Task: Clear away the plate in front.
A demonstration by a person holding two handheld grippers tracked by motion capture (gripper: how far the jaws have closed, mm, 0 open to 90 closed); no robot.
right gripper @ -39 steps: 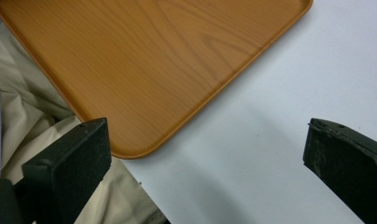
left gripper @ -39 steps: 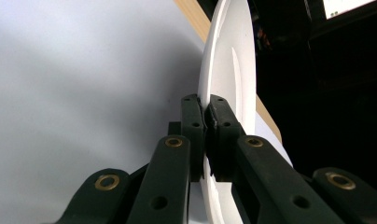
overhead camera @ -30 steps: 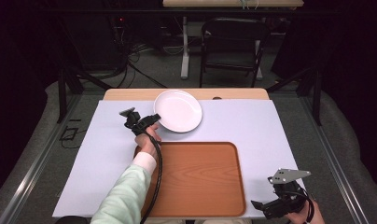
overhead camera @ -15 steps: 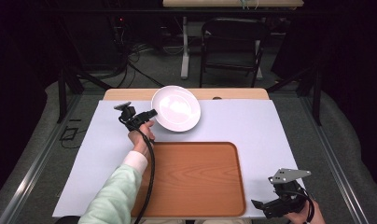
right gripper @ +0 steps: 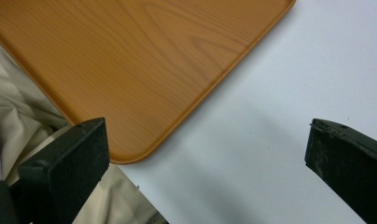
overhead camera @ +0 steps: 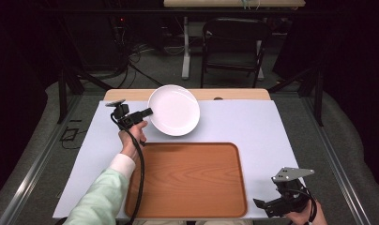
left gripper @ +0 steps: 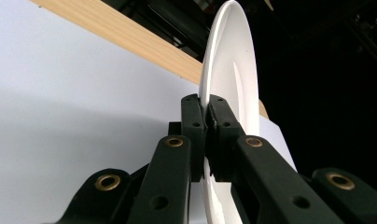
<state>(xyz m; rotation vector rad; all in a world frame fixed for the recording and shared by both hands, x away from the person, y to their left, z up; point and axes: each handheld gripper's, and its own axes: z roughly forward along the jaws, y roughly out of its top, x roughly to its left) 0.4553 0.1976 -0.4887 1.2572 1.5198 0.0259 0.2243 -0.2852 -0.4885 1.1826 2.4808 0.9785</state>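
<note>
Left tongs clamped on the near-left rim of the round white ceramic plate; in the left gripper view both pads pinch the thin rim edge-on, plate standing tilted off the desk. From the high view the plate hangs above the far part of the white-covered desk, just beyond the far edge of the rectangular orange-brown wooden tray. Right tongs rest by the tray's near-right corner, jaws wide apart, nothing between them; their own view looks down on that tray corner.

Step in hand, as judged: carry the plate to the tray.

Notes for doing it well:
- Grip is on the rim alone, so the plate's weight levers on the pads. Keep the squeeze firm; no quick wrist turns.
- Level the plate before lowering, so the foot lands flat and not on an edge.
- Clear the tray's raised lip on the way in.
- Set down near the tray's middle, release only once the weight is borne.
- Right tongs could steady the tray if it slides.
</note>
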